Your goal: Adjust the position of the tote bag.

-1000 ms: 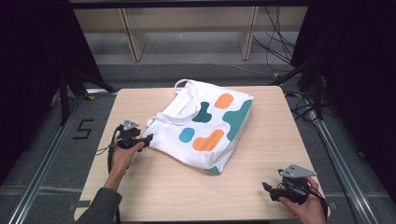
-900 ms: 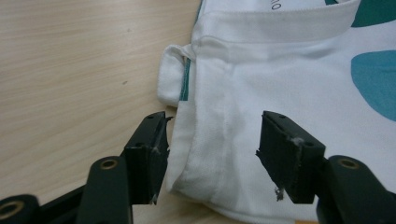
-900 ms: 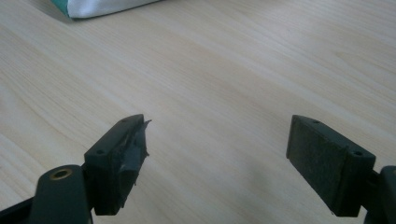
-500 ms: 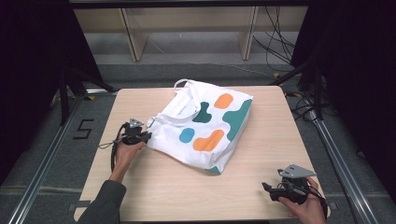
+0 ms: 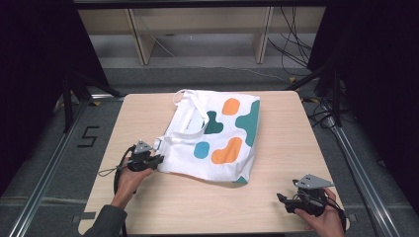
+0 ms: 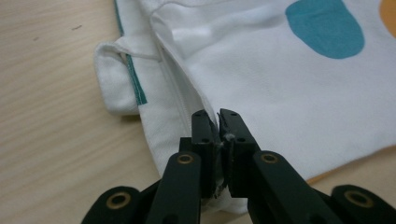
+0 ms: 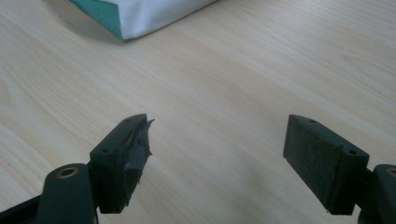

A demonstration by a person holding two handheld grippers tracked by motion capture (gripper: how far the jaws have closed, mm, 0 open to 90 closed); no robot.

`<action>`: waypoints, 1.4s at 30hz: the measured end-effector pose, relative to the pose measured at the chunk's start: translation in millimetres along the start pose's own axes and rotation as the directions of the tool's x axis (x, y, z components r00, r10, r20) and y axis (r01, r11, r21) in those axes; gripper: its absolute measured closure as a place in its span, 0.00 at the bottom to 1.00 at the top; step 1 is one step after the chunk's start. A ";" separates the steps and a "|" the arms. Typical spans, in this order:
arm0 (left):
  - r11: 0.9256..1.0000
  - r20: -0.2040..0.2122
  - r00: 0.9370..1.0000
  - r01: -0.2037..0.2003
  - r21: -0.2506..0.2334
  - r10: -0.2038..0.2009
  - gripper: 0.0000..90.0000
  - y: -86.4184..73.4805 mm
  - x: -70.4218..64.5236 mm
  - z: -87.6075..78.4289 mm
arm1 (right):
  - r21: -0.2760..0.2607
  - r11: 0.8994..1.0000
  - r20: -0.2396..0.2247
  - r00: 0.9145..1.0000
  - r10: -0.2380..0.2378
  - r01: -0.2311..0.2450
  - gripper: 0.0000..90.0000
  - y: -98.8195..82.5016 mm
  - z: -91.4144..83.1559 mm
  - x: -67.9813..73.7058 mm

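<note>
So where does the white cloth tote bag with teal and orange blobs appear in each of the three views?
High view: the white cloth tote bag lies flat at the middle of the wooden table.
Left gripper view: it takes up the upper right, and the left gripper pinches its edge.
Right gripper view: one corner at the top left, far from the open right gripper.
Shared landmark: the bag's teal side trim.

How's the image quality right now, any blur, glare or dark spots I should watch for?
High view: even light on the table, surroundings dark, no glare. Left gripper view: tote bag fabric sharp where the left tool pinches it, softer toward the teal patch. Right gripper view: right tool slightly soft up close, wood grain clear, faint shadow under the bag corner.
</note>
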State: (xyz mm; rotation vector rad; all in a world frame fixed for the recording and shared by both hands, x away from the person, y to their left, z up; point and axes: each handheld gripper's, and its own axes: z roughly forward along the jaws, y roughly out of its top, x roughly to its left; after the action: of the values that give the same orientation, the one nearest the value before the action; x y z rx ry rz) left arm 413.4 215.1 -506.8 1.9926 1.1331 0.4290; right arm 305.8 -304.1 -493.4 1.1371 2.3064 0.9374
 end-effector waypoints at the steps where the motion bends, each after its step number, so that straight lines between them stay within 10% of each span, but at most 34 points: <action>1: 1.000 0.011 1.000 0.002 0.002 -0.002 0.94 -1.4 -3.1 -1.9 | 0.000 1.000 0.000 1.000 0.000 0.000 0.26 0.0 0.0 0.0; 24: 0.994 0.225 0.970 -0.104 0.019 0.097 0.91 -21.5 -105.2 -17.2 | -0.023 0.996 -0.041 0.995 0.086 -0.087 0.35 10.3 3.4 12.5; 27: 0.993 0.245 0.963 -0.118 0.010 0.112 0.91 -22.0 -117.3 -14.8 | -0.053 0.998 -0.052 0.998 0.039 -0.041 0.41 19.7 7.6 11.0; 33: 0.992 0.263 0.958 -0.124 0.007 0.118 0.90 -23.2 -126.9 -14.0 | -0.108 0.994 -0.056 0.998 0.013 -0.020 0.59 32.5 14.6 12.3; 42: 0.991 0.290 0.948 -0.137 -0.002 0.132 0.89 -25.1 -135.5 -12.6 | -0.115 0.992 -0.066 0.997 0.047 -0.054 0.61 60.5 46.5 4.7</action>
State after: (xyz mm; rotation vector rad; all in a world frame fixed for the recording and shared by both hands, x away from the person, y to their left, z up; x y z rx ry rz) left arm 317.7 115.1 -506.5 2.0759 0.8240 0.1856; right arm 363.6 -255.3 -482.5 1.1371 2.2483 1.1274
